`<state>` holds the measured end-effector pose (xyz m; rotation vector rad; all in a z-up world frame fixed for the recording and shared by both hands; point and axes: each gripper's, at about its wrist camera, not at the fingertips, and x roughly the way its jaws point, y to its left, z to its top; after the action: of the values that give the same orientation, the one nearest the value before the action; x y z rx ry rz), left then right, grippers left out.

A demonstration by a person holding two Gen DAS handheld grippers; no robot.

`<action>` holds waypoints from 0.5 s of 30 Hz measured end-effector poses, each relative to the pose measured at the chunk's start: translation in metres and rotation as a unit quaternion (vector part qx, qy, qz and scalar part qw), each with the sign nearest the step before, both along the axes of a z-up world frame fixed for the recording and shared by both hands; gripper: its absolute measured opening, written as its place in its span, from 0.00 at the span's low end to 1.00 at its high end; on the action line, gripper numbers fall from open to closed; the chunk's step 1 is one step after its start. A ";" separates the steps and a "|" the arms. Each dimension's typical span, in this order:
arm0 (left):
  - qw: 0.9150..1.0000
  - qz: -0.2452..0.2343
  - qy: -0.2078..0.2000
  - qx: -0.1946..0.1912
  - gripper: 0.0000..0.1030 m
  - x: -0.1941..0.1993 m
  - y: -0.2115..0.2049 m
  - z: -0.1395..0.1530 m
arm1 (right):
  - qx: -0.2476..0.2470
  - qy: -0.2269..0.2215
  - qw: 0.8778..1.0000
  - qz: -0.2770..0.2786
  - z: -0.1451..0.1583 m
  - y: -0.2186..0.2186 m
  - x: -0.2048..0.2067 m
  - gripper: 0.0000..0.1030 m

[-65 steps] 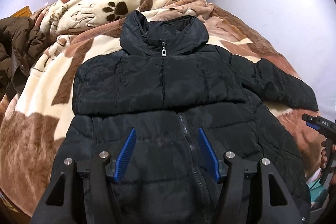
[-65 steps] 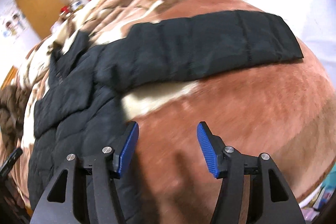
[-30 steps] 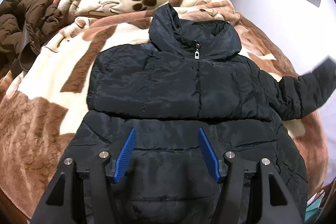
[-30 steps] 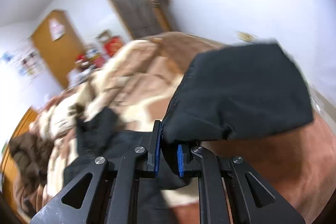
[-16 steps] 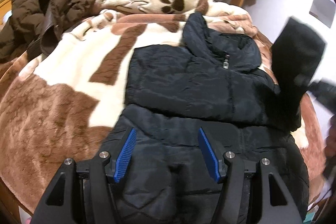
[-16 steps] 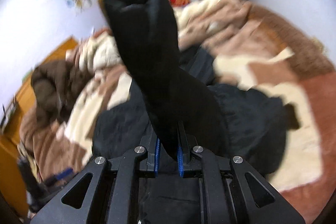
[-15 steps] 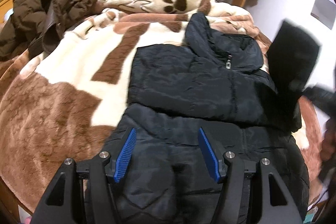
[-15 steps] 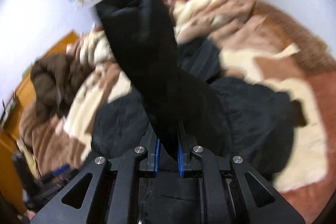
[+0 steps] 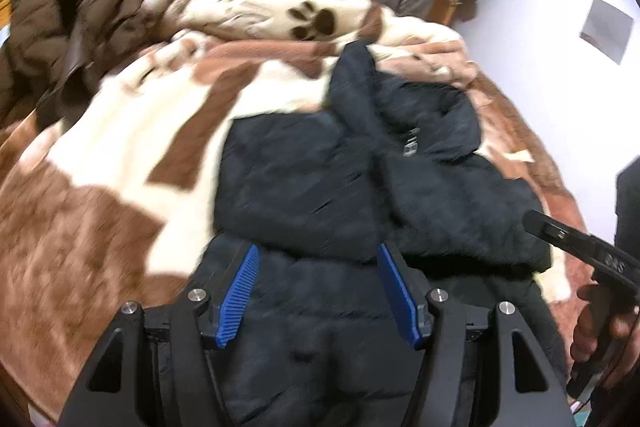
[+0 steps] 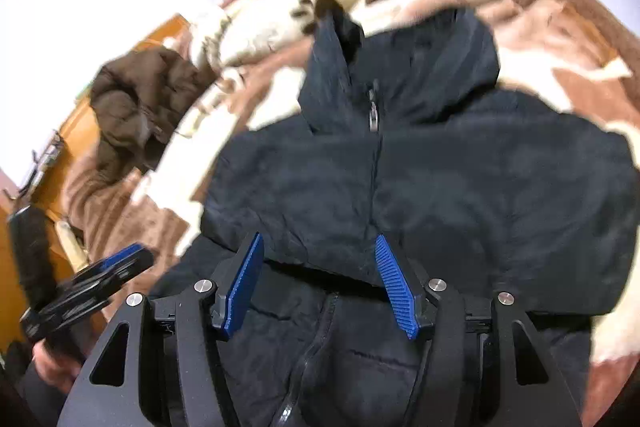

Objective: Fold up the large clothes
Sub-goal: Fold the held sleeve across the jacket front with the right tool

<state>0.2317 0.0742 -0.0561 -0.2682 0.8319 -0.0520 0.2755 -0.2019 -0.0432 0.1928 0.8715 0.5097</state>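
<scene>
Black jacket flat on my bed, both tools hanging free above it.

The brown and cream blanket [image 9: 120, 163] covers the bed, and my black jacket [image 10: 460, 187] lies zipped on it, both sleeves folded across the chest. A brown coat [image 9: 60, 39] is heaped at the far left edge. My left gripper [image 9: 318, 293] hovers over the hem, jaws spread, holding nothing. My right gripper [image 10: 320, 285] hovers above the zipper [image 10: 374, 115], jaws likewise apart and empty.

Black jacket [image 9: 360, 187], brown-and-cream blanket [image 9: 120, 155]
</scene>
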 end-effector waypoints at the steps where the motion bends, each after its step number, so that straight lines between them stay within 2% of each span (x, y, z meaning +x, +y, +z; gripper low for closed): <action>1: 1.000 -0.010 -0.005 -0.001 0.64 0.006 -0.009 0.003 | -0.004 -0.015 1.000 -0.014 0.004 -0.009 -0.002 0.57; 3: 0.999 -0.035 -0.019 0.003 0.64 0.023 -0.031 0.006 | -0.027 -0.037 0.996 -0.071 0.009 -0.047 0.001 0.57; 5: 0.998 -0.057 -0.023 0.007 0.64 0.045 -0.055 0.002 | -0.046 -0.029 0.991 -0.121 0.003 -0.073 0.011 0.55; 6: 0.998 -0.066 -0.021 0.009 0.64 0.056 -0.065 -0.003 | -0.060 -0.017 0.986 -0.155 -0.005 -0.094 0.019 0.49; 7: 0.997 -0.073 -0.017 0.014 0.63 0.067 -0.074 -0.009 | -0.069 -0.011 0.982 -0.174 -0.011 -0.103 0.024 0.36; 8: 0.997 -0.076 -0.012 0.023 0.58 0.077 -0.083 -0.017 | -0.078 -0.001 0.979 -0.187 -0.021 -0.116 0.034 0.33; 9: 0.996 -0.078 -0.004 0.034 0.46 0.087 -0.090 -0.027 | -0.085 0.005 0.978 -0.192 -0.026 -0.121 0.040 0.33; 11: 0.995 -0.075 0.024 0.055 0.36 0.106 -0.099 -0.049 | -0.104 0.016 0.976 -0.188 -0.041 -0.122 0.054 0.31; 13: 0.995 -0.066 0.049 0.054 0.35 0.117 -0.096 -0.074 | -0.123 0.031 0.977 -0.172 -0.065 -0.117 0.068 0.31; 15: 0.994 -0.074 0.042 0.070 0.35 0.116 -0.099 -0.087 | -0.135 0.046 0.977 -0.157 -0.085 -0.114 0.075 0.31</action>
<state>0.3480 -0.0246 -0.1427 -0.0760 0.9344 -0.1207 0.3500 -0.3156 -0.1277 0.1014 0.9694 0.0852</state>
